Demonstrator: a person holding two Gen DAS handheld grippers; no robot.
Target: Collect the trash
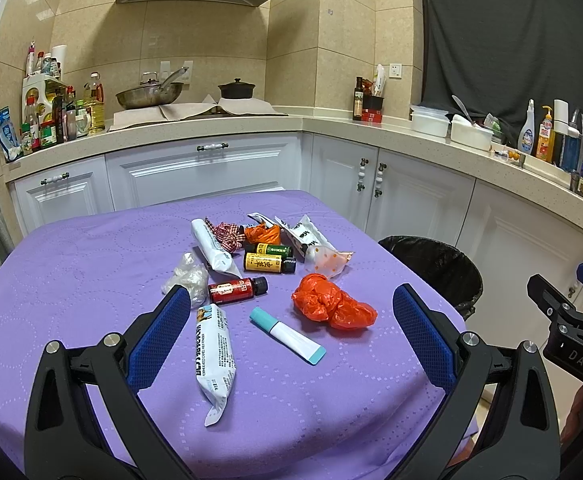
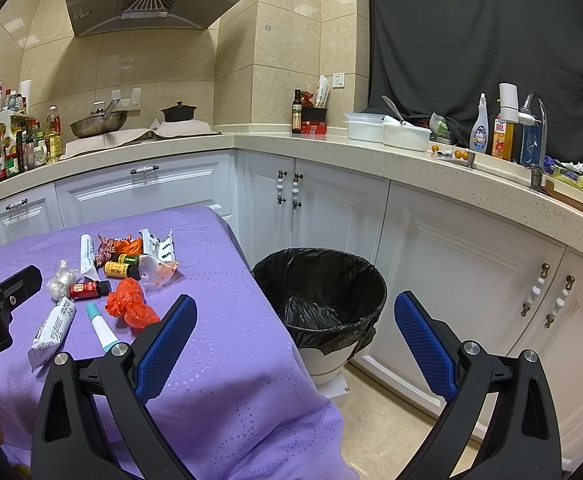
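Observation:
Trash lies scattered on the purple tablecloth (image 1: 71, 272): a crumpled orange bag (image 1: 331, 305), a teal-capped white tube (image 1: 287, 334), a white powder packet (image 1: 213, 354), a red bottle (image 1: 237, 289), a yellow bottle (image 1: 268, 262), clear crumpled plastic (image 1: 189, 278) and several wrappers behind. My left gripper (image 1: 291, 300) hovers open above the near items, holding nothing. My right gripper (image 2: 295, 316) is open and empty over the table's right edge, by the black-lined bin (image 2: 323, 300). The orange bag (image 2: 130, 306) and the tube (image 2: 101, 326) show left of it.
The bin (image 1: 435, 268) stands on the floor right of the table. White cabinets (image 2: 331, 208) and an L-shaped counter (image 1: 331, 124) with a wok, pot, bottles and containers run behind. The right gripper's body (image 1: 567, 320) shows at the left view's right edge.

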